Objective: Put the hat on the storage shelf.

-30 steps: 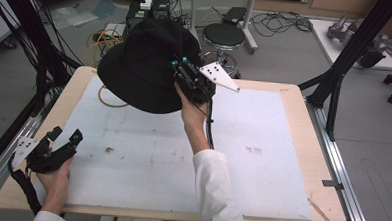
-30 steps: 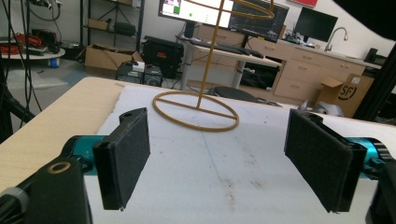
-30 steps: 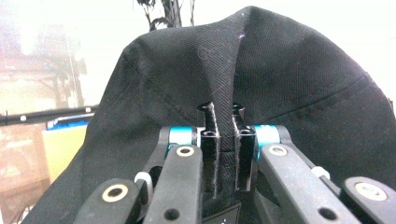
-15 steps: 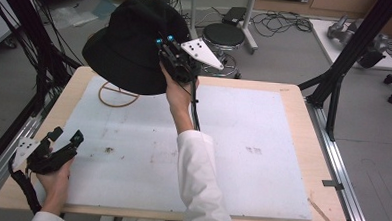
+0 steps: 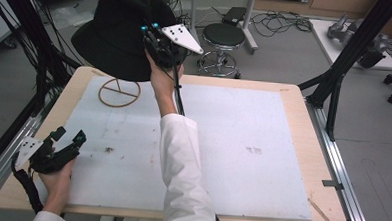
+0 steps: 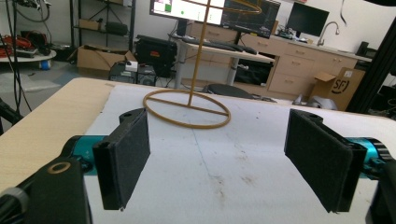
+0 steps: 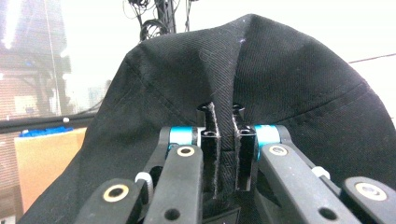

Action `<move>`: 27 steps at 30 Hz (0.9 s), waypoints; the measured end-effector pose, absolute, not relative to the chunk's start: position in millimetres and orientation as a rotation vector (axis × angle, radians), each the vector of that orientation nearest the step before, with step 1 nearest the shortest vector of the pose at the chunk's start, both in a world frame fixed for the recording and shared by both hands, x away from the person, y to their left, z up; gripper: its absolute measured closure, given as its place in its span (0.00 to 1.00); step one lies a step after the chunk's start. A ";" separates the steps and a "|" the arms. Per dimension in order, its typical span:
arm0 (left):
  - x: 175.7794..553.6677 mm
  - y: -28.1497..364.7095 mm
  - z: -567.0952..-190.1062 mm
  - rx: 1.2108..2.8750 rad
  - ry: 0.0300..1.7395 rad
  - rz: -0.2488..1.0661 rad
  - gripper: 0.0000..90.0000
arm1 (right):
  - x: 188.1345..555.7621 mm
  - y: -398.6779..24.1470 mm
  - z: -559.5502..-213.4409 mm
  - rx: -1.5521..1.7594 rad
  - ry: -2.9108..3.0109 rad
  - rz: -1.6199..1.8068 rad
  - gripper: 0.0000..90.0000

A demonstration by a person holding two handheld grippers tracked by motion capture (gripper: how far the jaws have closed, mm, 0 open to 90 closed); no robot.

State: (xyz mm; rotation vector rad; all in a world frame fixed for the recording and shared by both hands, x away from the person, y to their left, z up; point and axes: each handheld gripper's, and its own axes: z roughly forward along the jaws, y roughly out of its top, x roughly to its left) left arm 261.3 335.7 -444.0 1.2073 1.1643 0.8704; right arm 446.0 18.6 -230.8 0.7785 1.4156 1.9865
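Observation:
A black bucket hat (image 5: 118,32) hangs in the air above the table's far left corner, pinched at its brim by my right gripper (image 5: 148,38). In the right gripper view the two jaws stand close together with a fold of the black hat (image 7: 261,84) between the right gripper (image 7: 223,154) pads. A tan wire hat stand (image 5: 119,92) rests on the white mat below the hat; its ring base and upright rod (image 6: 187,108) show in the left gripper view. My left gripper (image 5: 68,136) lies low at the near left, its wide-apart pads (image 6: 127,154) holding nothing.
The white mat (image 5: 242,142) covers most of the wooden table (image 5: 304,110). Black frame posts (image 5: 346,52) rise at both sides. A stool (image 5: 223,36) and cables lie on the floor beyond the far edge.
My right gripper has carried the hat up and toward the far left, uncovering the stand's ring base on the mat. The left gripper has stayed put.

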 end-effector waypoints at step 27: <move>265.7 333.8 -445.1 1.207 1.159 0.858 0.25 | 502.0 99.8 -226.1 0.722 1.464 1.957 0.95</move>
